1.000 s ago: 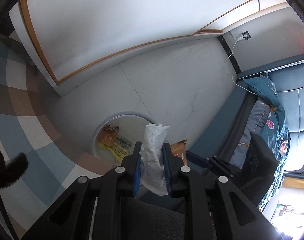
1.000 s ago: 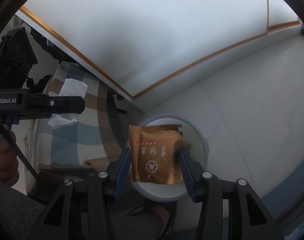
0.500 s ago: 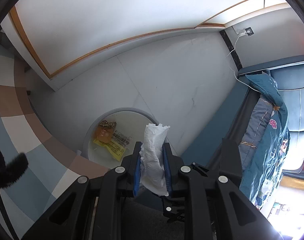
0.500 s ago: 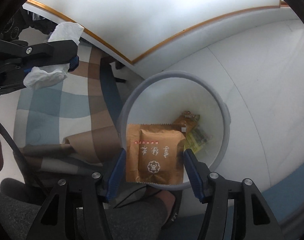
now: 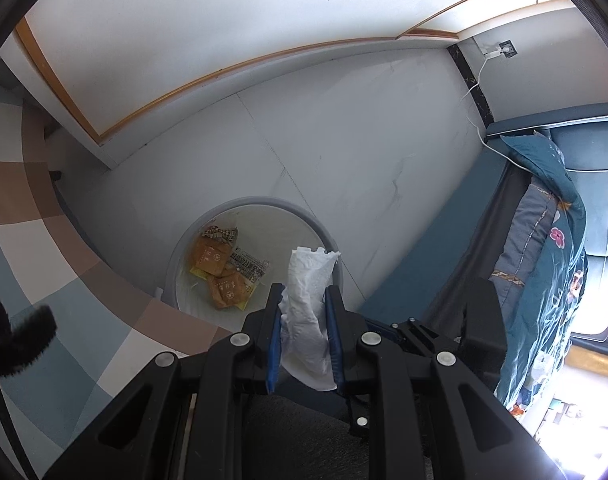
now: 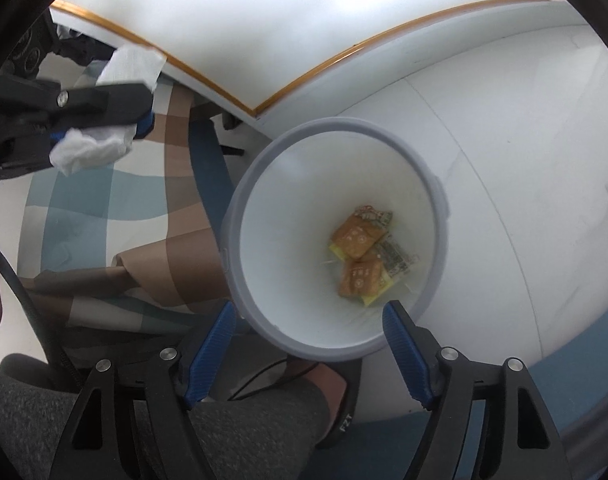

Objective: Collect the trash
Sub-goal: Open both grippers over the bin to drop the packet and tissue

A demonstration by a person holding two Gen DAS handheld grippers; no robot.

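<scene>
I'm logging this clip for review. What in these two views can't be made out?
- Left wrist view: the tissue's lower part is hidden between the left gripper's fingers.
- Left wrist view: the trash bin's near rim is hidden by the gripper and tissue.
- Right wrist view: print on the orange wrappers is too small to read.
- Right wrist view: the bin's bottom edge lies between the open right gripper's fingers.

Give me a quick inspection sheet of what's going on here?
Surface: pale tiled floor.
Job's things: round grey waste bin holding orange snack wrappers; crumpled white tissue.
Clutter: nothing seen.
Grippers: left gripper shut on the tissue, beside the bin; right gripper open, empty, above the bin.
Cables: white cord from a wall socket; black cable at the left gripper.
Surroundings: checked blue-brown cloth, floral blue bedding.
</scene>
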